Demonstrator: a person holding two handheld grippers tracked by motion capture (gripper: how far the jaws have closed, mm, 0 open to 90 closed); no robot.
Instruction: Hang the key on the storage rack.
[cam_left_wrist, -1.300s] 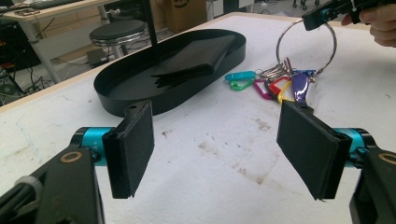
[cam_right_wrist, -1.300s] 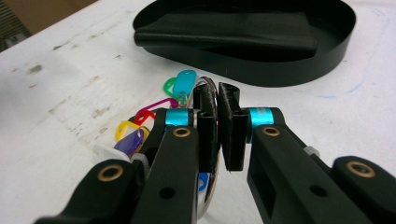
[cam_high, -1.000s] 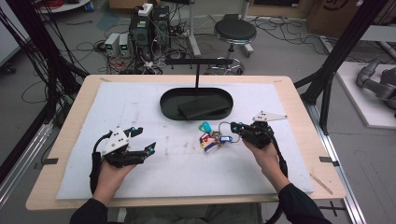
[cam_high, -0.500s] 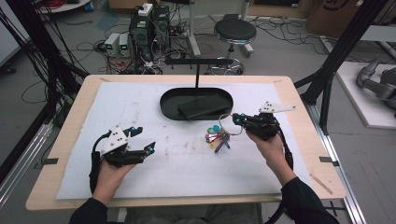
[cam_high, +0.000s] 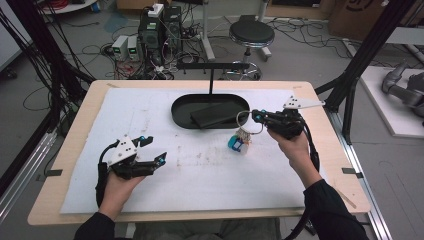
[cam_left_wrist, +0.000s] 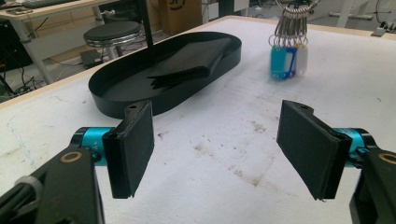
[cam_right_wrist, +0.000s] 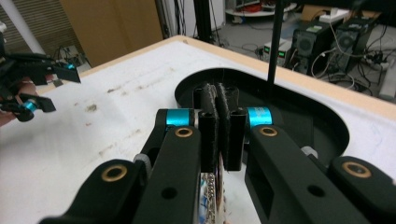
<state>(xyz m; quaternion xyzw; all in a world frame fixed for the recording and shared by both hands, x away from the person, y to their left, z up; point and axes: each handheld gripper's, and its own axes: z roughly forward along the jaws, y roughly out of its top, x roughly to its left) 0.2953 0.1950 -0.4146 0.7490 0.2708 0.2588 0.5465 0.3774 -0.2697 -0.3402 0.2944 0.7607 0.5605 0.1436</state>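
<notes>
While cables, computer towers and a round stool crowd the floor behind, the white-covered wooden table bears a black oval tray. Right claw, clamped on the ring, dangles the bunch of coloured key tags above the table beside the tray; left claw gapes empty, well apart.

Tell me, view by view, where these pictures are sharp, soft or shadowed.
High view: even, soft light; the key bunch casts almost no shadow and its tags look slightly smeared. Left gripper view: the black pads are crisp, the black tray is sharp, the stool behind goes soft. Right gripper view: the right hand-held gripper looms close and dark, with its nearest parts at the bottom blurred.
</notes>
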